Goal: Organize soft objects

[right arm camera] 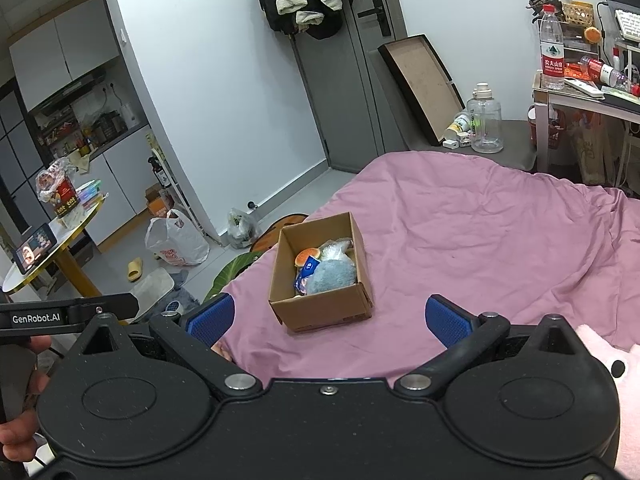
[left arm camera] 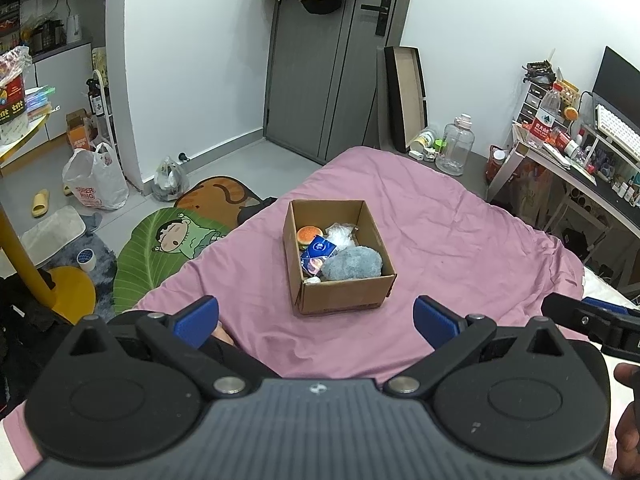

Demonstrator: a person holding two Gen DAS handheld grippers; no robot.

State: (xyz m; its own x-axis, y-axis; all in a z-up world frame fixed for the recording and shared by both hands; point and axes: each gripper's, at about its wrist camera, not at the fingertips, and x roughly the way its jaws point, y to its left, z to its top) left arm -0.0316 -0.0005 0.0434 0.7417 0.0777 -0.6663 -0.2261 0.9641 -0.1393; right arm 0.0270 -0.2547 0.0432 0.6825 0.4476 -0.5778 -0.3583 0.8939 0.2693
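On pink bed sheet point(left arm camera: 460, 236): open cardboard box point(left arm camera: 344, 300) holding soft items.
Grey plush point(left arm camera: 352, 264) and burger toy point(left arm camera: 309, 235) inside; left hand-held gripper point(left arm camera: 316, 320) and right hand-held gripper point(right arm camera: 330, 320) both spread, empty.

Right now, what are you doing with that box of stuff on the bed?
A person holds a tool in each hand above a pink bedsheet. Both the left tool and the right tool are open and hold nothing. Ahead sits a cardboard box with soft things already inside: a fluffy blue-grey plush, a toy burger, a blue packet and a clear plastic bag. Neither tool touches the box.
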